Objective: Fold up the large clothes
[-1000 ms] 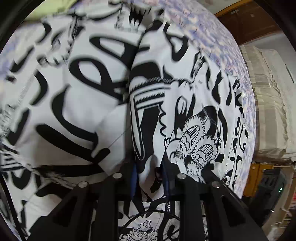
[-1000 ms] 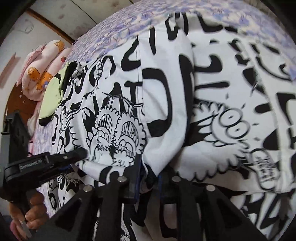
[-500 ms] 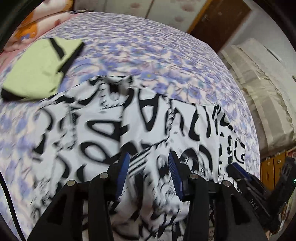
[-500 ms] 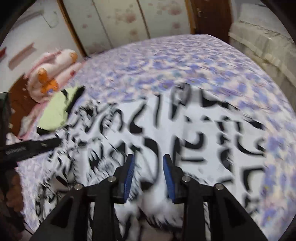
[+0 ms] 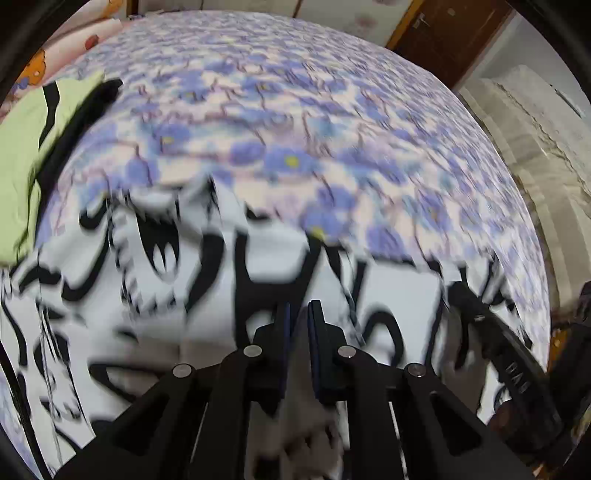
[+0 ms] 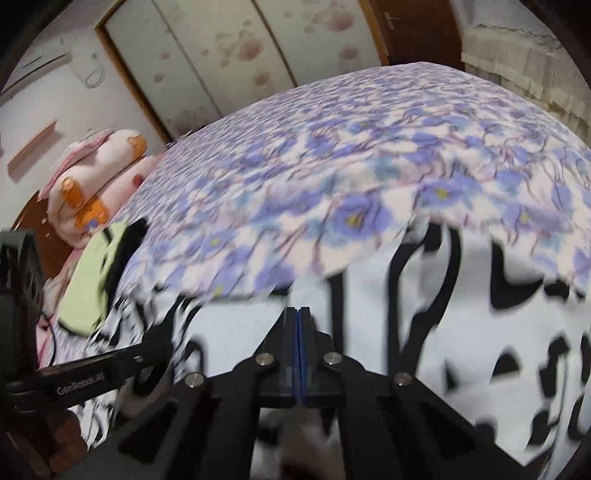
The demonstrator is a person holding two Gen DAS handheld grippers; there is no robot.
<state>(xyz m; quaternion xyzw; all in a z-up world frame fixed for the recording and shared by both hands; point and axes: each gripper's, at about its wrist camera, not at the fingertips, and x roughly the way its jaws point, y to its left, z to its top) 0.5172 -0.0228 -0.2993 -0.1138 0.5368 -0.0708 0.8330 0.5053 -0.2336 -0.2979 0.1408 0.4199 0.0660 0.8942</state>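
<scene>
left gripper [image 5: 298,314] angled steeply down over the near edge of the black-and-white printed garment [image 5: 177,295]; its two blue-padded fingers [image 5: 314,343] stand almost together with a narrow slit between them, and pale fabric shows low in that slit, though blur hides whether the pads press on it. its jaws have just been closing. right gripper [image 6: 297,317] likewise tilted down, its two fingers pressed flat together, blue pad edges meeting in one line with no cloth visible between them at the tips; its jaws have just been closing too. each gripper appears in the other's view, low at the side, the left one with lettering on its body.

counts: two grippers; one printed garment, lying spread on the near part of the bed; one floral bedspread [image 5: 280,122] in purple and cream; one light green garment [image 5: 22,155] with black trim, at the far left of the printed one; one pink and orange bundle of bedding [image 6: 92,177] further left.

change from the earlier frames: a second ago both grippers were low, each pinching a raised fold of the printed garment that filled the view; half a second ago the jaws stood apart. now the garment lies flat, its far edge exposed against bare bedspread, and both views take in the far wall and door [image 6: 413,29].
</scene>
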